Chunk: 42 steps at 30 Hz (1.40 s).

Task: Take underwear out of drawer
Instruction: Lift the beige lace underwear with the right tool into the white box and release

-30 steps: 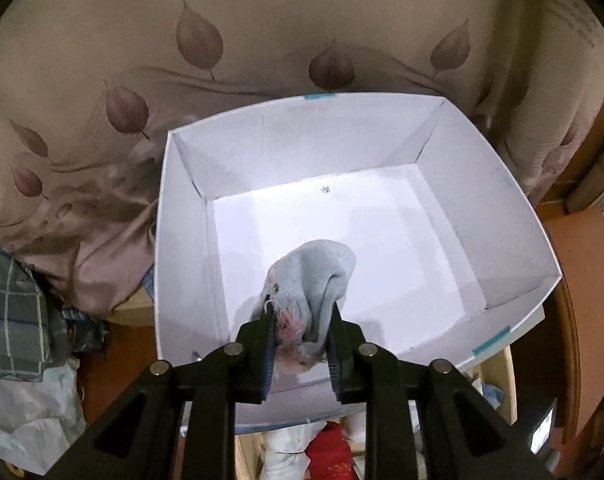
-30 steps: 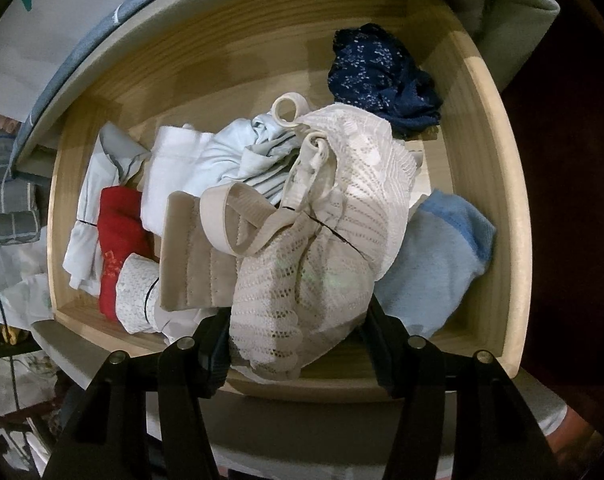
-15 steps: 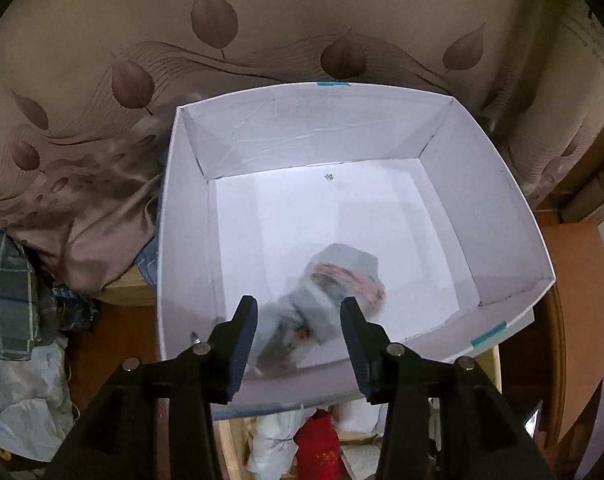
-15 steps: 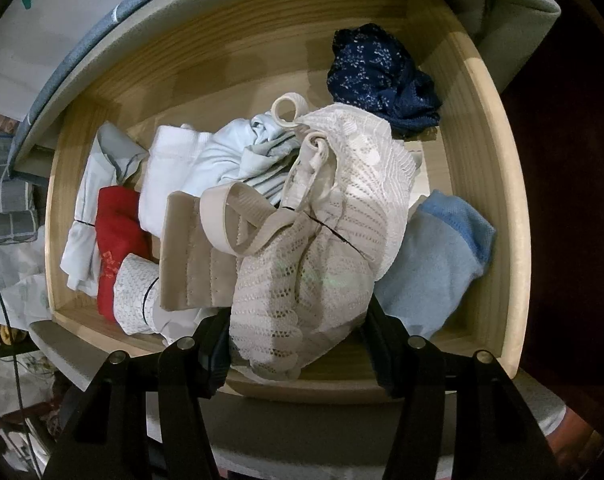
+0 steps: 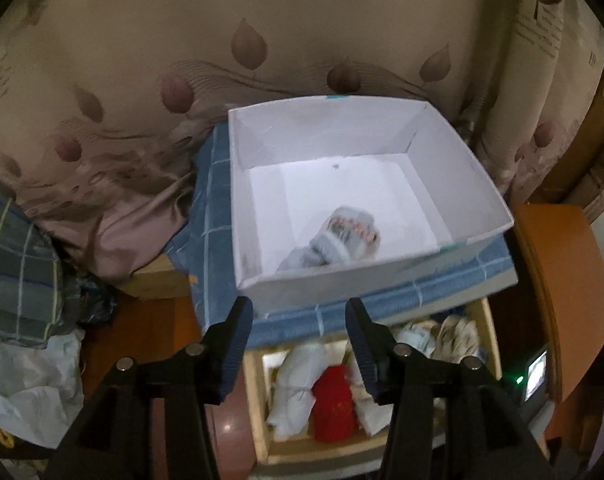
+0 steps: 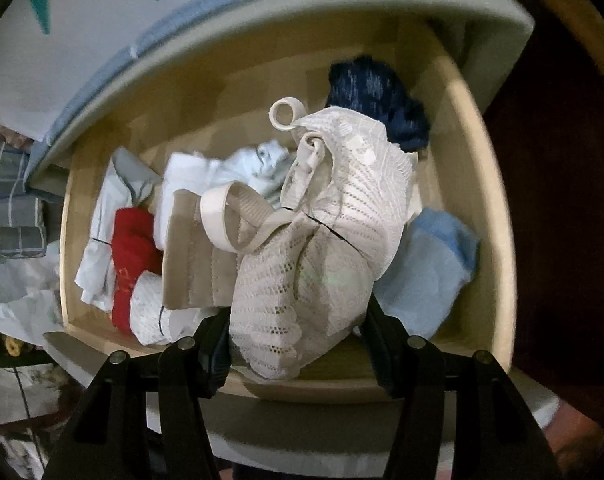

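Observation:
In the left wrist view a pale grey underwear piece [image 5: 338, 240] with a pink print lies on the floor of the white box [image 5: 478, 168]. My left gripper [image 5: 299, 308] hangs in front of the box, its jaws opening with nothing between them. Below it shows the open wooden drawer [image 5: 258, 392]. In the right wrist view my right gripper [image 6: 296, 320] is shut on a beige lace bra [image 6: 334, 216] over the drawer [image 6: 474, 184]. The bra's straps curl up above the other clothes.
The drawer also holds a navy garment [image 6: 378, 96], a light blue one [image 6: 426, 264], a red one [image 6: 132, 248] and white pieces [image 6: 186, 184]. The box stands on a blue checked cloth [image 5: 210, 216]. A leaf-print curtain [image 5: 142, 80] hangs behind, with piled fabric [image 5: 18, 264] at left.
My left gripper opened and let go of the grey underwear, which dropped into the box. It then drew back and up, bringing the drawer into view. The right gripper kept its hold on the bra.

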Motion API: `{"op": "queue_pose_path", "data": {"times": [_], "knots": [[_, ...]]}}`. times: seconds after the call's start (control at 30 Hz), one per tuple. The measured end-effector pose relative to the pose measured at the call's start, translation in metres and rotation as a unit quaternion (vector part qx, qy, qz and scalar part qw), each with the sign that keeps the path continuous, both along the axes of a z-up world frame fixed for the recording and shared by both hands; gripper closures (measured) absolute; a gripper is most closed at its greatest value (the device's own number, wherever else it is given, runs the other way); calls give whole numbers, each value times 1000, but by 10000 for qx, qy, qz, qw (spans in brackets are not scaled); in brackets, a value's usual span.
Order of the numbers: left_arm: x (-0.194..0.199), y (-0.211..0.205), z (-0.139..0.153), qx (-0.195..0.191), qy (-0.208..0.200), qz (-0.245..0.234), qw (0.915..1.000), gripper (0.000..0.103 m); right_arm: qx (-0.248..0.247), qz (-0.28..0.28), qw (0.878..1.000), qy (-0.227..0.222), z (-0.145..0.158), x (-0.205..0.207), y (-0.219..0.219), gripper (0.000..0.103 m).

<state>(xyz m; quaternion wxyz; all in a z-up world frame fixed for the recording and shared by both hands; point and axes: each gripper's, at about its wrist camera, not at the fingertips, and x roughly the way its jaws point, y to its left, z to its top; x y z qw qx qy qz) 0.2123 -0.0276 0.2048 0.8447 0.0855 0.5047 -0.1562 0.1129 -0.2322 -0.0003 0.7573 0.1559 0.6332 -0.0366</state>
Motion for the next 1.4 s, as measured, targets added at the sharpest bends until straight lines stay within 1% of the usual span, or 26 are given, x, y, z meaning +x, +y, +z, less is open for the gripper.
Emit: {"op": "queue_pose_path", "data": {"times": [0.1, 0.23, 0.33, 0.4, 0.5, 0.67, 0.8, 0.87, 1.0, 1.07, 1.13, 1.27, 1.33, 1.4], "knots": [[-18, 11, -9, 143, 3, 61, 9999, 53, -330, 154, 9987, -365, 17, -6, 8, 50], [-41, 25, -33, 315, 116, 148, 9993, 53, -678, 479, 9937, -755, 37, -14, 18, 50], [-54, 32, -51, 372, 126, 302, 9988, 53, -804, 668, 9890, -1042, 53, -24, 22, 50], [-64, 38, -64, 333, 127, 453, 9983, 53, -917, 739, 9860, -1181, 64, -29, 23, 50], [-75, 46, -83, 305, 85, 730, 9968, 53, -988, 818, 9828, -1327, 80, -33, 24, 51], [-89, 50, -111, 319, 56, 994, 9945, 53, -1051, 846, 9785, -1558, 106, -38, 24, 51], [-98, 45, -129, 377, 35, 1105, 9932, 53, -1152, 913, 9724, -1815, 134, -36, 23, 51], [-101, 43, -138, 367, 50, 1158, 9926, 53, -1198, 940, 9684, -1974, 154, -31, 21, 51], [-105, 43, -152, 310, 103, 1337, 9905, 53, -1326, 990, 9587, -2315, 196, -5, 20, 51], [-105, 42, -158, 319, 108, 1404, 9895, 53, -1487, 1069, 9509, -2493, 216, 19, 21, 51], [-105, 40, -161, 364, 79, 1422, 9891, 53, -1532, 1098, 9472, -2594, 229, 42, 22, 51], [-101, 39, -166, 499, 36, 1358, 9895, 53, -1617, 1275, 9438, -2587, 238, 94, 25, 50], [-99, 41, -170, 498, 124, 1383, 9891, 53, -1656, 1401, 9436, -2501, 233, 119, 28, 50], [-97, 47, -174, 371, 258, 1451, 9884, 53, -1807, 1536, 9433, -2322, 222, 144, 32, 50]]}}
